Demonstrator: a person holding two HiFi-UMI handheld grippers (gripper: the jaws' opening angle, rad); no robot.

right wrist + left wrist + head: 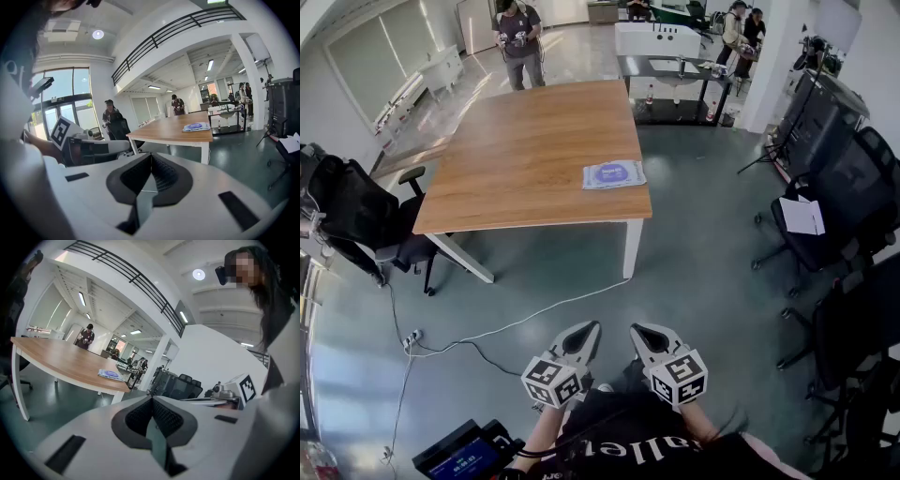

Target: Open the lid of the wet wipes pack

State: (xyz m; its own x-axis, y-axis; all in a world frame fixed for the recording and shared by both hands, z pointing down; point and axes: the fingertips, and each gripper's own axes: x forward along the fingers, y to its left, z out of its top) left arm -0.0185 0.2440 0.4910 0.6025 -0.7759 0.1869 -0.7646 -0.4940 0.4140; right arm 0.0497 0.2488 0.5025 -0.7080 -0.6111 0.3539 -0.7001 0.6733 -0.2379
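Note:
The wet wipes pack [614,174] lies flat near the right front corner of the wooden table [525,159], pale blue with a round purple label; its lid looks closed. It is small and far off in the left gripper view, wipes pack [110,374], and in the right gripper view, wipes pack [196,126]. Both grippers are held close to the person's body, well short of the table. My left gripper [591,330] is shut and empty. My right gripper [639,333] is shut and empty. The jaws meet in both gripper views.
Black office chairs stand at the left [356,220] and right [834,197] of the table. A white cable [502,328] runs over the grey floor. A person [518,42] stands beyond the table's far end. A dark shelf table [675,84] stands behind.

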